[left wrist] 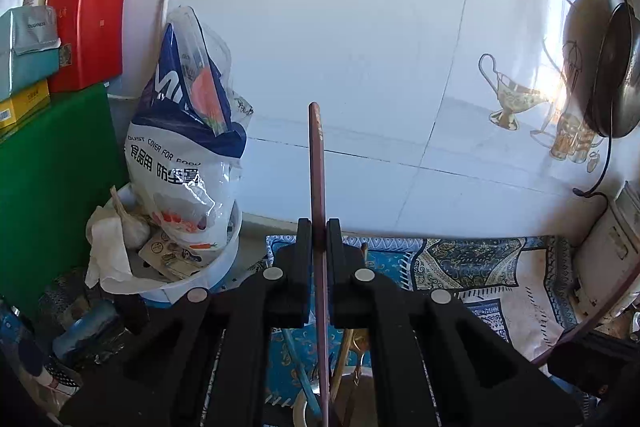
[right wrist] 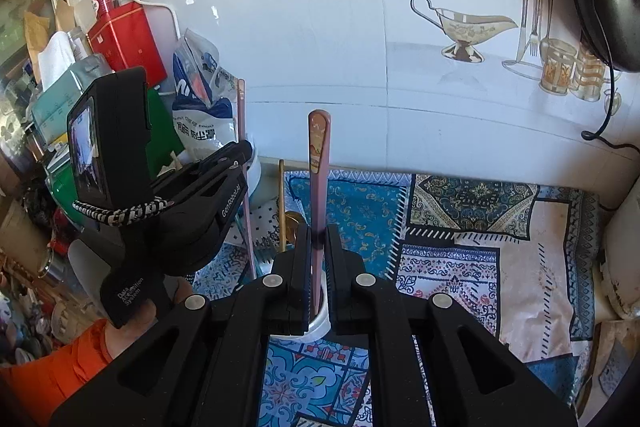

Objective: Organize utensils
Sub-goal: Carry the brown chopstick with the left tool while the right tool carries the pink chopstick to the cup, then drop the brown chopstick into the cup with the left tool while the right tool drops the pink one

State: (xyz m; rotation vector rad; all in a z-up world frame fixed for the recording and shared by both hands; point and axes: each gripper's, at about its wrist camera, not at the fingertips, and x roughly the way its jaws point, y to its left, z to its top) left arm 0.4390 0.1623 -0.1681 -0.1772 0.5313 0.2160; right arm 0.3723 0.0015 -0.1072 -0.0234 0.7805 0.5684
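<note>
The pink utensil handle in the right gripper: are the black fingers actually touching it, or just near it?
Touching. The right wrist view shows the right gripper with both black fingers pressed against the pink utensil handle, no gap either side.

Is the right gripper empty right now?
No, the right gripper is shut on a pink utensil handle that stands upright between its fingers.

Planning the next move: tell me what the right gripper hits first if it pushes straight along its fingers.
Probably the patterned cloth just ahead of the right gripper, with the white tiled wall behind; depth is uncertain. It is shut on a pink utensil.
</note>
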